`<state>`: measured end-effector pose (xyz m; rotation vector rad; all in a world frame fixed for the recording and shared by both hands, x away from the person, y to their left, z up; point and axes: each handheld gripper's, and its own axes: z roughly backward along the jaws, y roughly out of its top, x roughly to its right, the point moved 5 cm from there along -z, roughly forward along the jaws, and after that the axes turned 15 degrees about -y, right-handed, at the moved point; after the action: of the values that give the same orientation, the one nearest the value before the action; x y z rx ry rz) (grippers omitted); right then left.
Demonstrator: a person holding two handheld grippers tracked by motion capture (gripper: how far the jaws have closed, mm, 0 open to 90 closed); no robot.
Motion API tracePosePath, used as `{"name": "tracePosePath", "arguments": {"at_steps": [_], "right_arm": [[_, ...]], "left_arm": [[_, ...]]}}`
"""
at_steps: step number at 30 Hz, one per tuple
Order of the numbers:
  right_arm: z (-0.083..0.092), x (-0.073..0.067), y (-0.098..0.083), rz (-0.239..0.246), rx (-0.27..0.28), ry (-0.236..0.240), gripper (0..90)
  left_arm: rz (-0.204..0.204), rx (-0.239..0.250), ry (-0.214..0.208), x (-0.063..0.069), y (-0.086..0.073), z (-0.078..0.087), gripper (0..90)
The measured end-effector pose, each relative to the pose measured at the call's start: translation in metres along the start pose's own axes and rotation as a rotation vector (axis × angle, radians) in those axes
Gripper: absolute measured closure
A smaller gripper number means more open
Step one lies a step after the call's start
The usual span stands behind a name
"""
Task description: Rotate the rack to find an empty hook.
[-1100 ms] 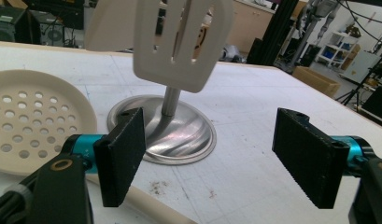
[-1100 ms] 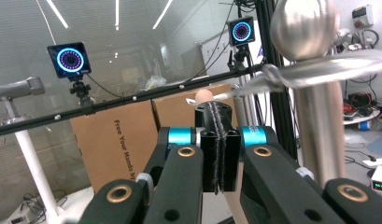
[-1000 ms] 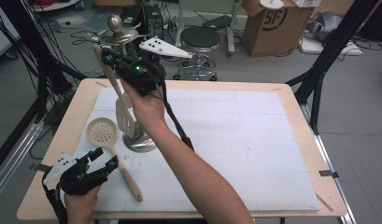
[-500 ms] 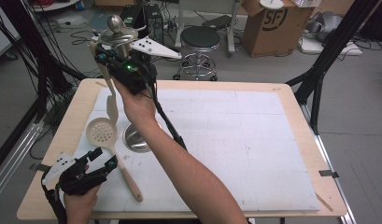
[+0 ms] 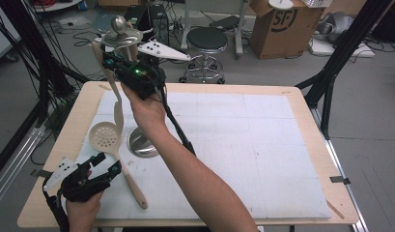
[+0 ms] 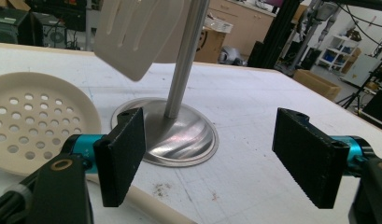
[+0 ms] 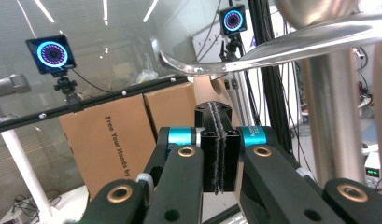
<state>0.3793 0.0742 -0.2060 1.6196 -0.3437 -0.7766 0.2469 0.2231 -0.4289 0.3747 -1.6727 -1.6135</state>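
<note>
While my right claw [image 5: 119, 65] sits pressed together at the hook rim of the steel utensil stand [image 5: 139, 144], the cream slotted spatula [image 5: 117, 108] hangs there. Left claw [image 5: 105, 163] spread, near the cream perforated skimmer [image 5: 104, 136] on the worktop [image 5: 262, 140]. Risk: a nudge unhooks the spatula or tips the stand.
</note>
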Motion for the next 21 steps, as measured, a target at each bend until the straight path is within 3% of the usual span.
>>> {"name": "tracePosePath", "arguments": {"at_steps": [7,14,17,21], "right_arm": [[0.024,0.021,0.008,-0.005,0.039,-0.030,90.0],[0.045,0.060,0.025,-0.112,0.106,-0.065,90.0],[0.052,0.064,0.035,-0.129,0.155,-0.050,90.0],[0.053,0.060,0.035,-0.104,0.142,-0.040,90.0]], "left_arm": [[-0.001,-0.004,-0.002,0.001,0.000,-0.001,26.4],[-0.001,-0.010,-0.001,0.001,-0.001,-0.002,26.5],[-0.004,-0.014,-0.001,0.001,-0.001,-0.002,26.4],[-0.003,-0.014,0.003,0.000,-0.001,-0.002,26.5]]}}
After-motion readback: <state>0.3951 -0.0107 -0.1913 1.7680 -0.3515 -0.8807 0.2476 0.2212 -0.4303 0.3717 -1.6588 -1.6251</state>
